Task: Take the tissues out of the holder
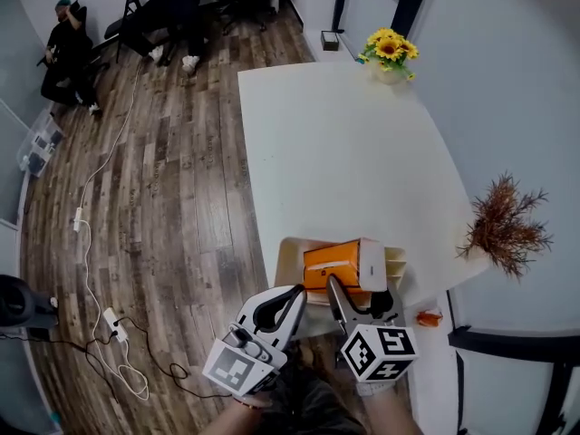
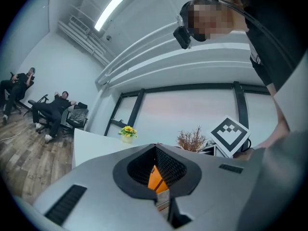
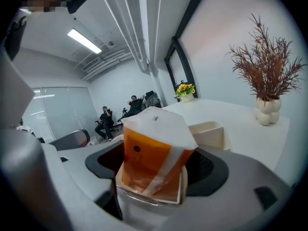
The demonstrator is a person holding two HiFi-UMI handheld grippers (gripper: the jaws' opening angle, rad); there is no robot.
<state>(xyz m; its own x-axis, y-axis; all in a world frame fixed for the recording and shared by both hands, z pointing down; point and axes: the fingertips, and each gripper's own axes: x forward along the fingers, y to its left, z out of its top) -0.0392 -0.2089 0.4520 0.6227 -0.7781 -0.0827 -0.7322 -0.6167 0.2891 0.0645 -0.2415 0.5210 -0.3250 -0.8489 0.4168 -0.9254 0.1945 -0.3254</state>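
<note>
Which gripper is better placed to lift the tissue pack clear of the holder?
Right. The right gripper has its fingers shut on the orange tissue pack at the cream holder. The left gripper is shut on nothing, off to the side.

I find no readable text, number or brand anywhere. The orange tissue pack (image 3: 149, 165) carries a small dark round mark at ten o'clock on its face, too small to make out. The marker cubes (image 1: 379, 352) show only black-and-white square patterns.
</note>
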